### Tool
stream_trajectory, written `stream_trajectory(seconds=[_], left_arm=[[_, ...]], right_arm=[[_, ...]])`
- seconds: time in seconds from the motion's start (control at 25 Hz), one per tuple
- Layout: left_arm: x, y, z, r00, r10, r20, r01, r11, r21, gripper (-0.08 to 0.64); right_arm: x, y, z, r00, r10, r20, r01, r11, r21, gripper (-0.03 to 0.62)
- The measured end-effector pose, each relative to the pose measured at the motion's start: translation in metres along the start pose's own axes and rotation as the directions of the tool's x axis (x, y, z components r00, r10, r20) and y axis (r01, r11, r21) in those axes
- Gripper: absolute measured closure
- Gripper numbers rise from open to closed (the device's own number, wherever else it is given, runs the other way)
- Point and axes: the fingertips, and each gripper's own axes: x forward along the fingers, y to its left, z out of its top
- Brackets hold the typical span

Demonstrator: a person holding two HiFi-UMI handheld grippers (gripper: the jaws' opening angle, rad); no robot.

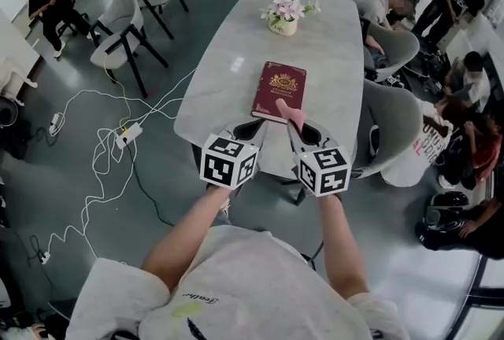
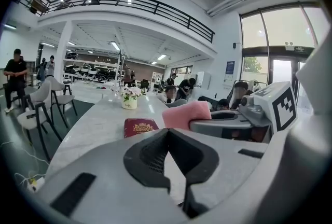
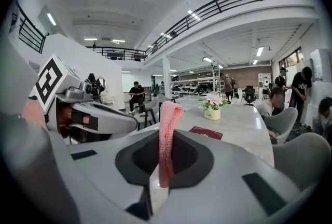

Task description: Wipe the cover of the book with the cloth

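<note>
**Cloth (image 3: 167,129) pinched in our right jaws, book ahead on the table**

Our right gripper (image 3: 165,166) has its jaws pressed onto the pink cloth, which stands up out of them as a narrow, folded strip. Our left gripper (image 2: 168,137) has its jaws drawn together with nothing between them. We hold the two side by side, close but apart, and their marker cubes face up in the head view.

From the head view, the tip of the cloth overlaps the near right corner of the book (image 1: 279,89); whether it touches the cover we cannot tell. The book is dark red with a gold emblem and lies flat and shut near our end of the pale marble table (image 1: 236,55). The left gripper points at the table edge just left of the book.

Farther along the table, well apart from the book, stands a small flower pot (image 1: 283,20) with pink and white blooms. Grey chairs (image 1: 126,47) ring the table, white cables (image 1: 102,149) trail over the floor at our left, and people (image 1: 465,118) sit to our right.
</note>
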Motion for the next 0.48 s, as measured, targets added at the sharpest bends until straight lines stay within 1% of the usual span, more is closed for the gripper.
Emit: stream_trajectory(seconds=[0.48], left_arm=[[-0.014,-0.013,-0.005,1.0,0.011,0.01,-0.011,1.0,0.005,0.552]], right_arm=[[-0.015,0.013,0.001,1.0,0.009,0.01,-0.008,0.999,-0.034,0.572]])
